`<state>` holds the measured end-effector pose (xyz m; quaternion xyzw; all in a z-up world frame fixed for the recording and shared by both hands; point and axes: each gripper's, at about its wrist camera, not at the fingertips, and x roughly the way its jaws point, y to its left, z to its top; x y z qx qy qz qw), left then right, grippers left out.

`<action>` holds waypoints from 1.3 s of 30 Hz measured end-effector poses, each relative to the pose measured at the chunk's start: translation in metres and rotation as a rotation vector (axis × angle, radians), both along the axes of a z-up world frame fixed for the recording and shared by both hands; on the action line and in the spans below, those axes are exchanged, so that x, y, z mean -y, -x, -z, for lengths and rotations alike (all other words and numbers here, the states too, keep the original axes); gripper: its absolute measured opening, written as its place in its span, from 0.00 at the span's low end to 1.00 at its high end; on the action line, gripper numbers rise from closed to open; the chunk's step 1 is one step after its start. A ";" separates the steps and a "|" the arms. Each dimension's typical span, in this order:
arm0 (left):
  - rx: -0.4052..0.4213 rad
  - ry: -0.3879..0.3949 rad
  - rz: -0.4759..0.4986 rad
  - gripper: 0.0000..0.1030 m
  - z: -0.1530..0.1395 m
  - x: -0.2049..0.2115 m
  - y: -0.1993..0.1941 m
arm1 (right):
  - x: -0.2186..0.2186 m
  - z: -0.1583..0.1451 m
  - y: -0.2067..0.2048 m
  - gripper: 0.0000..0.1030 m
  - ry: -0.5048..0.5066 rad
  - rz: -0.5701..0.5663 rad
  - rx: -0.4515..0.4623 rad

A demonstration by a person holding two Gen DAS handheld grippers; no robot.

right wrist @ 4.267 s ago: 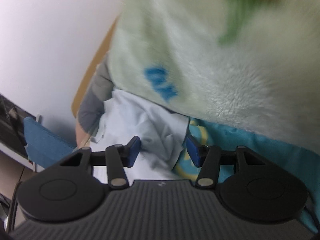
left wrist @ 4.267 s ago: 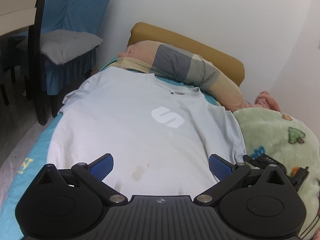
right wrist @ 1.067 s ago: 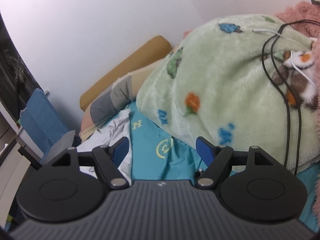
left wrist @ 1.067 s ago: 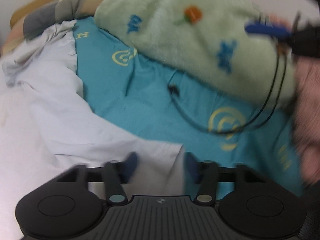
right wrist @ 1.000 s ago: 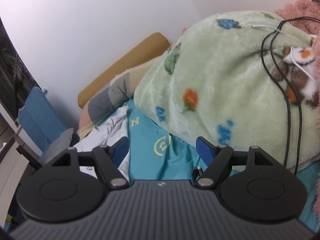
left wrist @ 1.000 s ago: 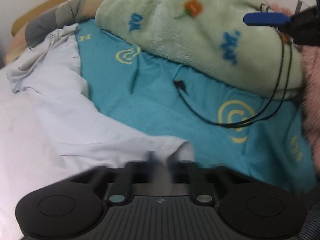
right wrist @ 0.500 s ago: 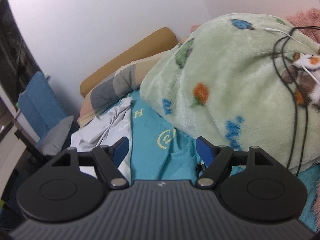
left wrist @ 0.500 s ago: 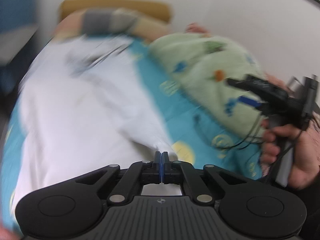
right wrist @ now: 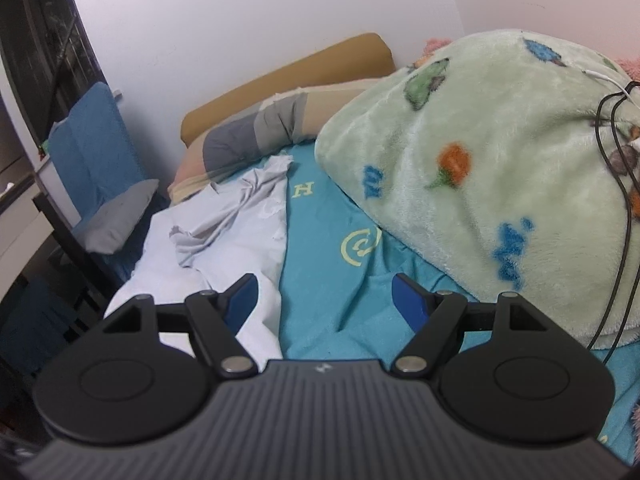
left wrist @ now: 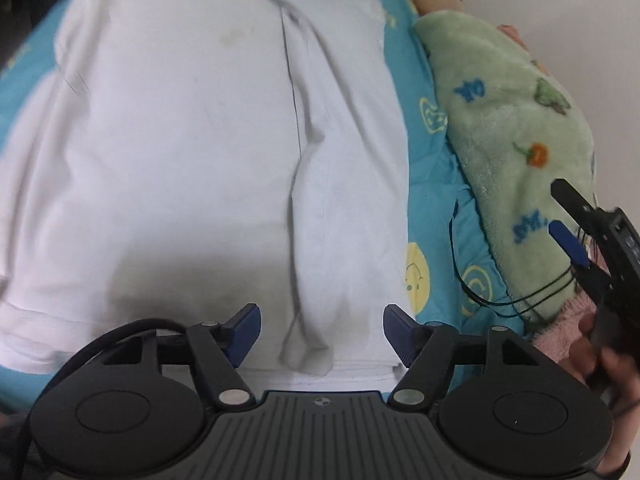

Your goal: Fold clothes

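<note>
A pale white-blue T-shirt lies spread on the teal bed sheet, with its right side folded over onto the middle along a long crease. My left gripper hovers over the shirt's near hem; its jaws are opening and the folded edge lies loose on the shirt between and below them, not pinched. My right gripper stands open above the sheet, with nothing between its fingers. The shirt's crumpled sleeve lies to its left. The right gripper also shows at the right edge of the left wrist view, held by a hand.
A green fleece blanket with black cables over it is heaped on the right of the bed. A striped pillow and tan headboard lie at the far end. A chair with blue cover stands beside the bed's left side.
My left gripper, shut on the shirt's right edge, carried it left over the shirt, rolled, and has opened and let it go. The right gripper drifted slightly and stayed open.
</note>
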<state>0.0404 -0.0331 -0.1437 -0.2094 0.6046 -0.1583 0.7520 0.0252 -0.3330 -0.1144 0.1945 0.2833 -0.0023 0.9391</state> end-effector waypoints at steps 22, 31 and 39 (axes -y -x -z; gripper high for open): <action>0.170 -0.227 0.053 0.53 -0.032 -0.007 0.018 | -0.012 0.005 -0.005 0.73 0.013 -0.049 -0.009; 0.505 -0.337 0.121 0.84 -0.095 0.033 -0.043 | -0.008 0.002 0.001 0.73 -0.102 -0.050 0.081; 0.627 -0.300 0.044 0.87 -0.108 0.000 -0.040 | -0.049 -0.004 -0.055 0.68 0.049 -0.173 -0.014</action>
